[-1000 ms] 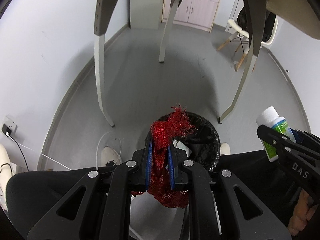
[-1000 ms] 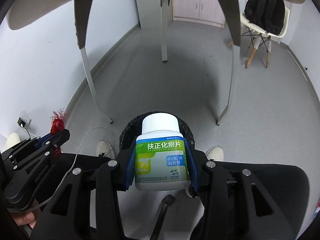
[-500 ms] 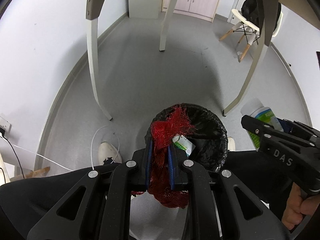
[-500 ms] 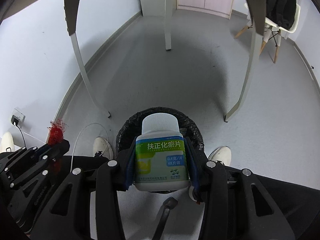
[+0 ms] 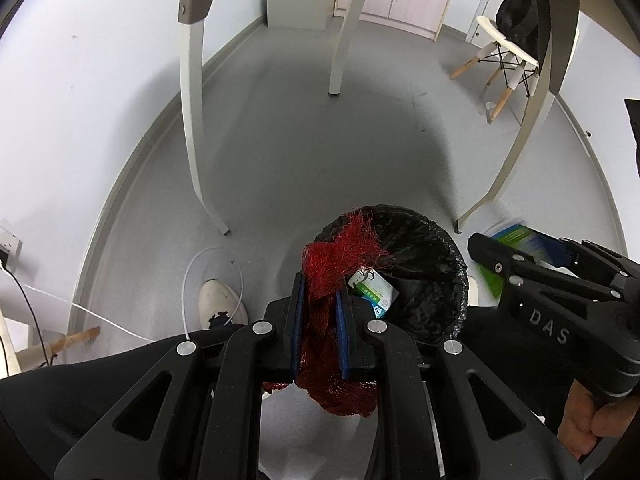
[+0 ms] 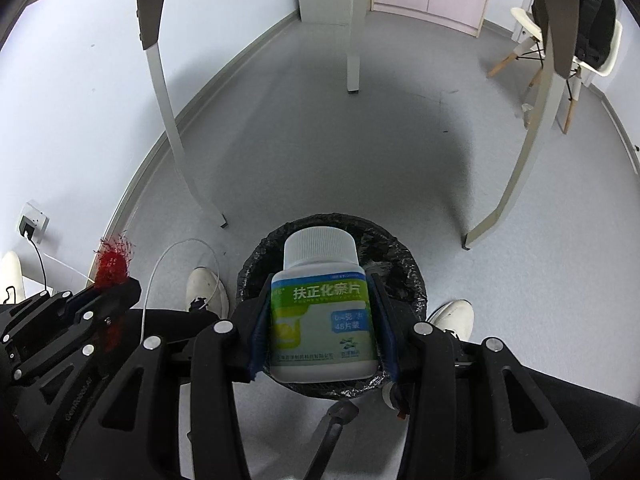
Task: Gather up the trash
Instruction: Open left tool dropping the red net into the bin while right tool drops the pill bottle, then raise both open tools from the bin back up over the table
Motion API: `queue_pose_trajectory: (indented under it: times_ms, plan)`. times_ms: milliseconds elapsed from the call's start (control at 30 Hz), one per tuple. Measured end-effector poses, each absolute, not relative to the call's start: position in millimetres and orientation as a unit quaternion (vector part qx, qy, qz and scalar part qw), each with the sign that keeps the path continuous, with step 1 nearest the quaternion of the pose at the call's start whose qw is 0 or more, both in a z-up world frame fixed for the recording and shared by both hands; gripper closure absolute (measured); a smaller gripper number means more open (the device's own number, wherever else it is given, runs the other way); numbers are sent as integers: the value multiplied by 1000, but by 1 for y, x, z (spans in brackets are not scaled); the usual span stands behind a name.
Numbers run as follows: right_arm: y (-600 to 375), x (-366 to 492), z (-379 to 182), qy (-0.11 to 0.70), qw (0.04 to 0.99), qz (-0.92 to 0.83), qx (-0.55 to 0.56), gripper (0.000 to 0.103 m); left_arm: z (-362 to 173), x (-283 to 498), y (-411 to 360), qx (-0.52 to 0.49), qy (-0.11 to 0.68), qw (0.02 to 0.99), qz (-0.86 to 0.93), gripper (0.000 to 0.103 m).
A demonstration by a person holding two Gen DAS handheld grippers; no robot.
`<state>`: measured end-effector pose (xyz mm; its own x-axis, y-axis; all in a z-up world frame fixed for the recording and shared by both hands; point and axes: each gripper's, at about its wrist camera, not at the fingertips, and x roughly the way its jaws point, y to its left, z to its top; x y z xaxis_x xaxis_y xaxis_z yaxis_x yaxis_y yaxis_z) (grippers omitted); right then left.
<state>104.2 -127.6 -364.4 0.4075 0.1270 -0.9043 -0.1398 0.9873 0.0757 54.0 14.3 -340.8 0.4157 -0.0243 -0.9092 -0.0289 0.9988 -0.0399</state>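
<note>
Releasing over the bin [image 6: 404,264] is the step in hand, and the chief risk is a miss: the white pill bottle [image 6: 323,312] sits between the pads of the right gripper [image 6: 323,320], whose jaws have just been opening, and gaps now show on both sides of the label, so it appears freed and about to fall. It hangs over the near rim rather than the centre of the black-lined opening, so it could strike the rim and roll onto the floor beside the person's shoe [image 6: 452,316]. The left gripper [image 5: 320,308] is nearly closed, pinching a red mesh bag [image 5: 340,256] whose frayed top pokes beyond the fingertips, to the bin's left edge; light netting may snag on the pads. Both grippers point steeply down, side by side.
</note>
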Motion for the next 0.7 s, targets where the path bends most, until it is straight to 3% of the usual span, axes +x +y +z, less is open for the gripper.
queue_pose_trajectory:
  times_ms: [467, 700]
  plan:
    - [-160, 95, -350, 512, 858, 47, 6, 11, -343, 64, -8, -21, 551, 834, -10, 90]
    - [-204, 84, -348, 504, 863, 11, 27, 8, -347, 71, -40, -1, 556, 830, -35, 90]
